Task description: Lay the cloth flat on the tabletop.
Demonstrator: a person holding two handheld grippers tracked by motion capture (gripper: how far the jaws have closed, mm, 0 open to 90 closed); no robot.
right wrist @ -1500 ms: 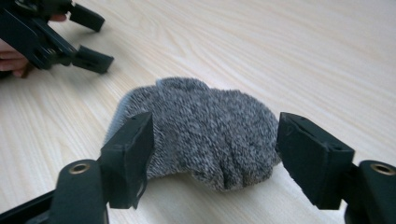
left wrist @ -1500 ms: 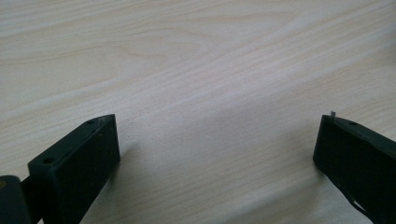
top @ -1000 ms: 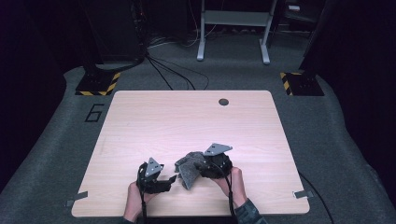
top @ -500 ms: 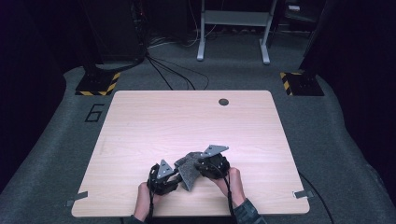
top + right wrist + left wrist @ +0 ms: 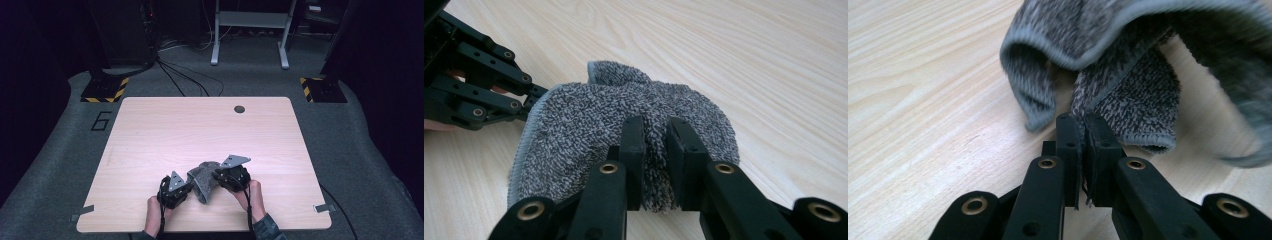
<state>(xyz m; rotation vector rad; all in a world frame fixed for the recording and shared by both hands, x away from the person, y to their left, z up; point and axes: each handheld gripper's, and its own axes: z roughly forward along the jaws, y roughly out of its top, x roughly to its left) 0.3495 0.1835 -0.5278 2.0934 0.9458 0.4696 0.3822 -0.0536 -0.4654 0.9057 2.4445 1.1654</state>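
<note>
**Both grippers closed on the grey cloth, near edge of bench**

Since a second ago the left gripper [image 5: 186,186] has slid in from the left toward the cloth and now sits just beside it; the right gripper [image 5: 224,176] sits where it did. Jaws of both have just been closing, cloth between them in each case.

Bench [image 5: 150,130]: pale wood-grain top, mostly bare, with a small dark round hole [image 5: 239,109] near its far edge. It stands on grey carpet with a "6" [image 5: 101,120] marked at the left; black-and-yellow striped floor plates [image 5: 104,89] lie beyond the far corners.

Cloth [image 5: 202,181]: grey, speckled terry with a lighter grey hem, bunched and partly lifted near the bench's near edge, between the two grippers. In the left gripper view it [image 5: 1128,95] arches overhead in folds.

Left gripper, own view [image 5: 1083,122]: jaws nearly together, pinching a thin hemmed fold of cloth at the tips.

Right gripper, own view [image 5: 659,127]: jaws clamped on a thicker ridge of cloth [image 5: 589,130], pile bulging up between them. The left gripper's black linkage [image 5: 479,80] meets the cloth's hem at the upper left of that view.

Hands: left hand [image 5: 155,214] and right hand [image 5: 252,197] come in from the near edge.
</note>
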